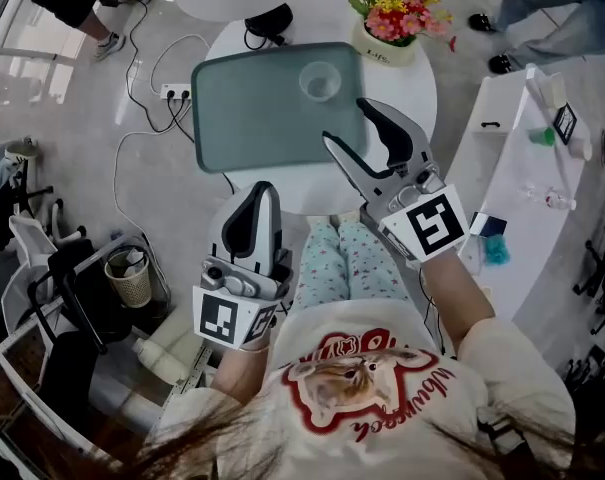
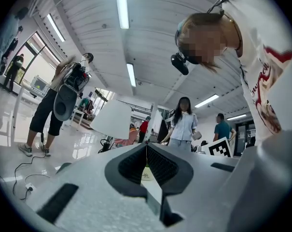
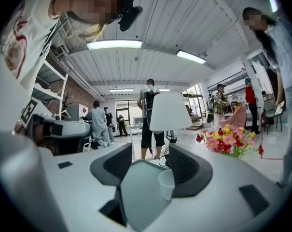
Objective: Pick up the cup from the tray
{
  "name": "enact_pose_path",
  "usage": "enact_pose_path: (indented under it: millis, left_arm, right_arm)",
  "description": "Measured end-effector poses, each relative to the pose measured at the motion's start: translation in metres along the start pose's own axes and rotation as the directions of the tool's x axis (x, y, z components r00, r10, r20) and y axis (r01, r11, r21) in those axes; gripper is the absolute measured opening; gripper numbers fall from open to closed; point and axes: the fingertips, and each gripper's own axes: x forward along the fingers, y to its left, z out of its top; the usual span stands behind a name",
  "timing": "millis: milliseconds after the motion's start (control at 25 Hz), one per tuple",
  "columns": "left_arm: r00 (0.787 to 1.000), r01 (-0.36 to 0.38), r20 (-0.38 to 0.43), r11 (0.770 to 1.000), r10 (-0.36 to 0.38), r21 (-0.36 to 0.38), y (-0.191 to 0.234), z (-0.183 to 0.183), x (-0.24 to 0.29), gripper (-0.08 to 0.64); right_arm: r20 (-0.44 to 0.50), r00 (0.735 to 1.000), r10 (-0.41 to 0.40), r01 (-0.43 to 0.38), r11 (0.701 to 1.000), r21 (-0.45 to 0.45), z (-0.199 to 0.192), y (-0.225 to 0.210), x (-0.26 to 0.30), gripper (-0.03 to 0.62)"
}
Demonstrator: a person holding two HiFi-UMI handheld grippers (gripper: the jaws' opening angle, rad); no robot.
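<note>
A bright open-plan workspace, office or lab. Strip lights (image 3: 114,44) line the ceiling. People (image 3: 98,122) stand about on a glossy floor (image 1: 82,158).

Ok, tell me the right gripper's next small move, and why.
Probably ease the right gripper forward until the cup sits between its pads. Its jaws stand open, and the cup stands upright on the tray ahead, near the right jaw, not yet gripped.

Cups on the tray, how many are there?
1: a translucent cup stands in the tray's far right corner, near the flower pot. Almost the whole tray shows, so none seems hidden.
</note>
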Motion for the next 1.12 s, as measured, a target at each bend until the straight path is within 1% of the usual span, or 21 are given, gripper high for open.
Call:
enact_pose_path:
  millis: [280, 560, 640, 760, 880, 1000, 1120]
  left_arm:
    - [0.999, -0.031, -0.028, 0.999, 0.030, -0.028, 0.010, -0.022, -0.003, 0.014]
    - [0.999, -0.036, -0.036, 0.998, 0.035, -0.053, 0.011, -0.034, -0.003, 0.014]
    - [0.999, -0.038, -0.035, 0.998, 0.037, -0.048, 0.012, -0.036, -0.002, 0.015]
    - [0.999, -0.042, -0.036, 0.997, 0.040, -0.061, 0.013, -0.038, -0.003, 0.014]
    - [0.999, -0.044, -0.023, 0.997, 0.043, -0.056, 0.015, -0.036, -0.006, 0.015]
    - [0.999, -0.051, -0.003, 0.996, 0.050, -0.076, 0.016, -0.033, -0.005, 0.015]
    - [0.998, -0.055, 0.000, 0.994, 0.056, -0.094, 0.017, -0.034, -0.004, 0.014]
  right_arm:
    - [-0.059, 0.997, -0.043, 0.043, 0.999, 0.010, -0.040, -0.021, 0.014, 0.215]
    - [-0.127, 0.990, -0.056, 0.056, 0.998, 0.001, -0.064, -0.030, 0.026, 0.216]
    - [-0.165, 0.984, -0.065, 0.066, 0.998, -0.002, -0.073, -0.034, 0.030, 0.218]
    - [-0.238, 0.969, -0.073, 0.075, 0.997, -0.002, -0.090, -0.037, 0.034, 0.225]
    - [-0.281, 0.956, -0.077, 0.082, 0.997, 0.005, -0.102, -0.039, 0.040, 0.230]
    - [-0.330, 0.941, -0.078, 0.088, 0.996, 0.017, -0.114, -0.041, 0.044, 0.237]
    - [-0.364, 0.929, -0.071, 0.085, 0.996, 0.025, -0.122, -0.042, 0.048, 0.244]
